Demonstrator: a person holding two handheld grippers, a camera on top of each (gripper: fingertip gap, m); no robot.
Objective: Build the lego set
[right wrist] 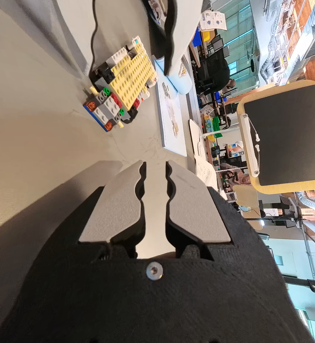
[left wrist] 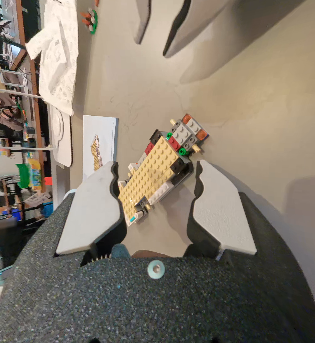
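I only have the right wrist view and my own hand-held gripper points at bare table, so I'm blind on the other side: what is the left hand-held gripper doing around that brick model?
Observer: The left hand-held gripper is open, fingers straddling the tan-topped brick model on the table.
Operator: Are both pads pressing on it?
Observer: No. A strip of table shows between the right pad and the model's black edge; contact at the left pad I cannot tell.
Operator: Anything near the far table edge that I miss?
Observer: A small green-ringed brick piece with orange parts lies beside the crumpled printed sheets.
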